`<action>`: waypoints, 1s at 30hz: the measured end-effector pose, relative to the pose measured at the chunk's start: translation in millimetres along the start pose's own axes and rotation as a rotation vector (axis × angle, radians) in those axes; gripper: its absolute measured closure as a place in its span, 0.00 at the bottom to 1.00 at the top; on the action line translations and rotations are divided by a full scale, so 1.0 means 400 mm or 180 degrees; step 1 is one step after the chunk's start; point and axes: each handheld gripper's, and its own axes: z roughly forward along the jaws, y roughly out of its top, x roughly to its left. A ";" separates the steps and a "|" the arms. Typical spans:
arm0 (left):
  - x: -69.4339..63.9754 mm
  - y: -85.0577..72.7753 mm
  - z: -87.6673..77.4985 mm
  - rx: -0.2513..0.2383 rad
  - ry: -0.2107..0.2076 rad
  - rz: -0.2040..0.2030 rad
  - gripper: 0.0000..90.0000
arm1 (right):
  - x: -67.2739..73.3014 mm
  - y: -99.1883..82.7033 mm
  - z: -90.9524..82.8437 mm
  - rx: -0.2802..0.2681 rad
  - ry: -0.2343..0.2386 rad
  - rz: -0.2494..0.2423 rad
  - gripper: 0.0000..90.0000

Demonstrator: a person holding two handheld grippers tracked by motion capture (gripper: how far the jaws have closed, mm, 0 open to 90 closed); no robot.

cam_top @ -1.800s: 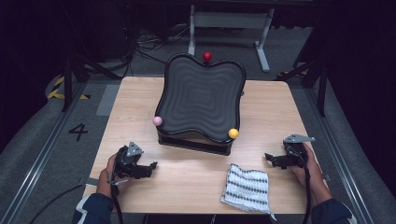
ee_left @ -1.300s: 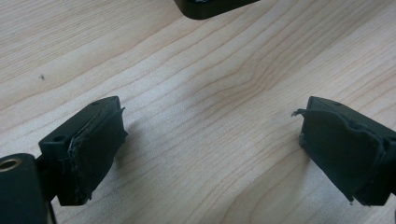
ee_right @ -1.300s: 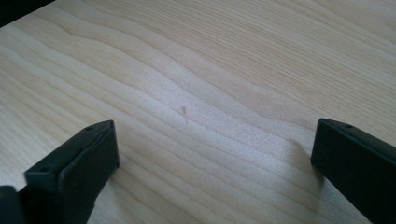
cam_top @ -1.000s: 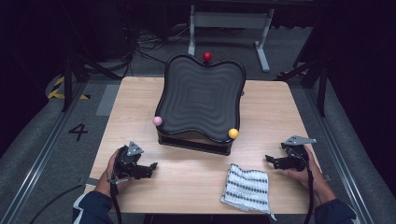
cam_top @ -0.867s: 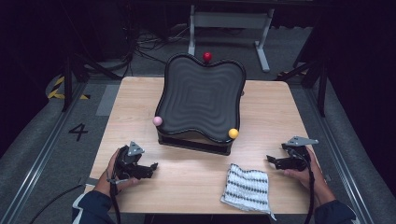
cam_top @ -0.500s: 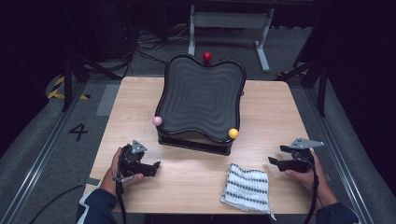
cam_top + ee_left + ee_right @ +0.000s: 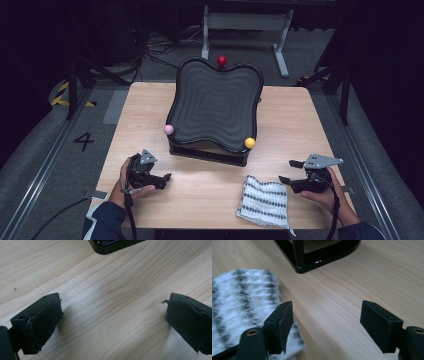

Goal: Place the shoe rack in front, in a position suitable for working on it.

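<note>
Right gripper view: cloth lies beside one of the wide-open, empty fingers.

Left gripper view: the black stand is cut by the top edge, leaving one glossy corner of its base; what it carries cannot be told there.

Right gripper view: the same stand is cut by the top edge. The striped cloth runs off the left edge, and its near corner is hidden behind one jaw of the right tongs.

High view: both forearms are cut by the bottom edge. The floor beyond the counter is too dark to read. The cloth's weave is too small to make out.
</note>
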 end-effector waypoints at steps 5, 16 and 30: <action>0.000 0.000 0.000 -0.0008 -0.0004 -0.0010 0.01 | 0.040 0.015 0.019 0.0033 0.0211 -0.0169 0.30; 0.000 0.000 0.000 -0.0007 -0.0003 -0.0010 0.01 | 0.149 0.036 0.055 0.0158 0.0637 -0.0510 0.30; 0.000 0.000 0.000 -0.0008 -0.0005 -0.0010 0.01 | 0.206 0.017 0.094 0.0496 0.0816 -0.0774 0.28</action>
